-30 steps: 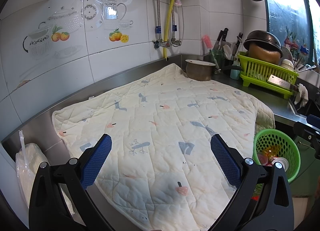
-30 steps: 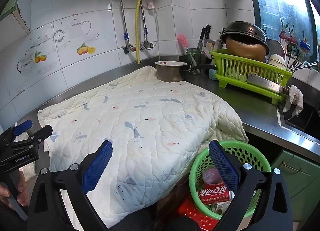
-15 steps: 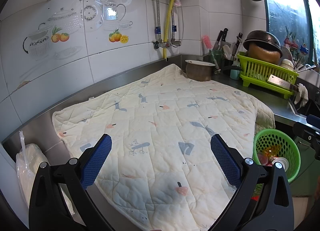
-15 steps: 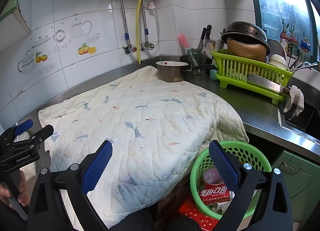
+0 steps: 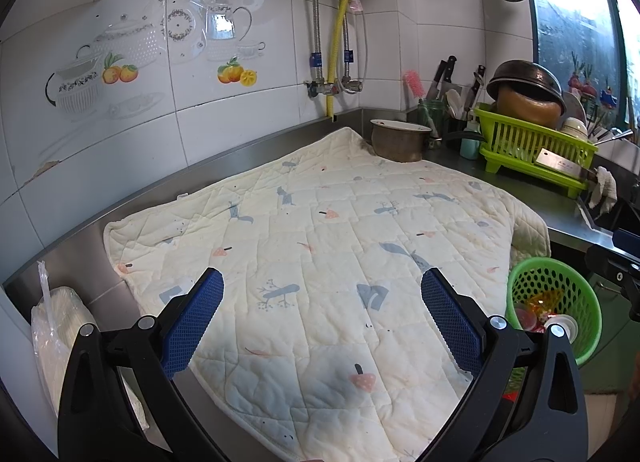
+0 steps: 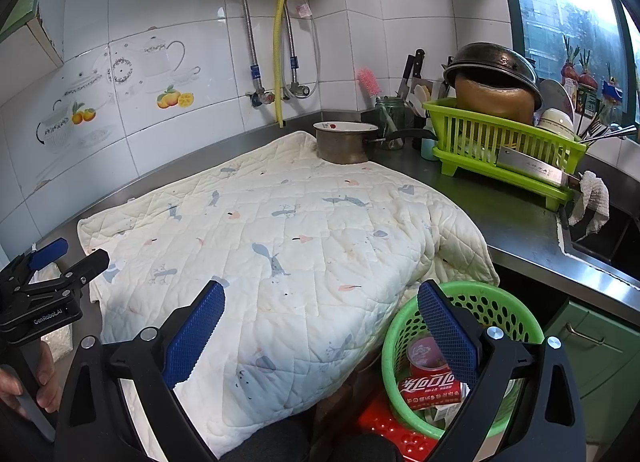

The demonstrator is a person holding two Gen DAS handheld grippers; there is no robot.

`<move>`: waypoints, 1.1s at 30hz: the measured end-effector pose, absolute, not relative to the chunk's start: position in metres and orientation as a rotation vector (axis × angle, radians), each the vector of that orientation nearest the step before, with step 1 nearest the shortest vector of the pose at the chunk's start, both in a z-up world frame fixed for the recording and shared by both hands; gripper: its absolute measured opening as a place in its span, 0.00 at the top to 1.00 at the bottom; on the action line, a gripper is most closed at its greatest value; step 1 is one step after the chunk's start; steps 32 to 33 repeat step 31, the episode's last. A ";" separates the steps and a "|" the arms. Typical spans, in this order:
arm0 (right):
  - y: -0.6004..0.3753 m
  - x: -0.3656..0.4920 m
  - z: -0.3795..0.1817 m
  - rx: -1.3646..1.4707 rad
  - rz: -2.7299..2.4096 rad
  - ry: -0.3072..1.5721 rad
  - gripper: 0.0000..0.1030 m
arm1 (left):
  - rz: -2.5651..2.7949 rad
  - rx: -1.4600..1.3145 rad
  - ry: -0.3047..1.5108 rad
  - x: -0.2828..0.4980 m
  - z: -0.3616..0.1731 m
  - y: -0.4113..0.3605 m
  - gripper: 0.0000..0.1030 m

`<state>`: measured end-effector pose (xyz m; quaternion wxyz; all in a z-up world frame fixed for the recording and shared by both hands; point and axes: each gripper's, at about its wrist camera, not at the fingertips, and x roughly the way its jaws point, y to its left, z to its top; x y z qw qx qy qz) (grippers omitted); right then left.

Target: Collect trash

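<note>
A green perforated trash basket [image 6: 516, 312] stands below the counter's front edge; it holds a red drink can [image 6: 430, 392], a red cup [image 6: 425, 354] and other wrappers. It also shows in the left wrist view [image 5: 560, 286] at the right. My left gripper [image 5: 320, 314] is open and empty above the quilted cloth [image 5: 320, 230]. My right gripper [image 6: 320, 320] is open and empty, its right finger over the basket. The left gripper also shows in the right wrist view [image 6: 64, 258] at the far left.
A cream quilted cloth [image 6: 280, 230] covers the steel counter. A metal pot [image 6: 344, 142] stands at its far corner. A green dish rack [image 6: 504, 146] with bowls and a cleaver is at the right, next to the sink [image 6: 608, 238]. A white plastic bag [image 5: 56, 326] lies at the left.
</note>
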<state>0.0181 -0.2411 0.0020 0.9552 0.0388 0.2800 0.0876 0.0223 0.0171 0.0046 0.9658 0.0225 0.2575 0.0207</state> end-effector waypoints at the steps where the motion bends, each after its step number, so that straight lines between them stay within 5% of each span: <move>1: -0.241 0.018 0.002 0.080 0.179 0.568 0.09 | 0.042 0.045 0.521 0.022 0.005 0.017 0.05; 33: -0.241 0.020 -0.001 0.083 0.188 0.570 0.09 | 0.037 0.041 0.527 0.025 0.002 0.016 0.05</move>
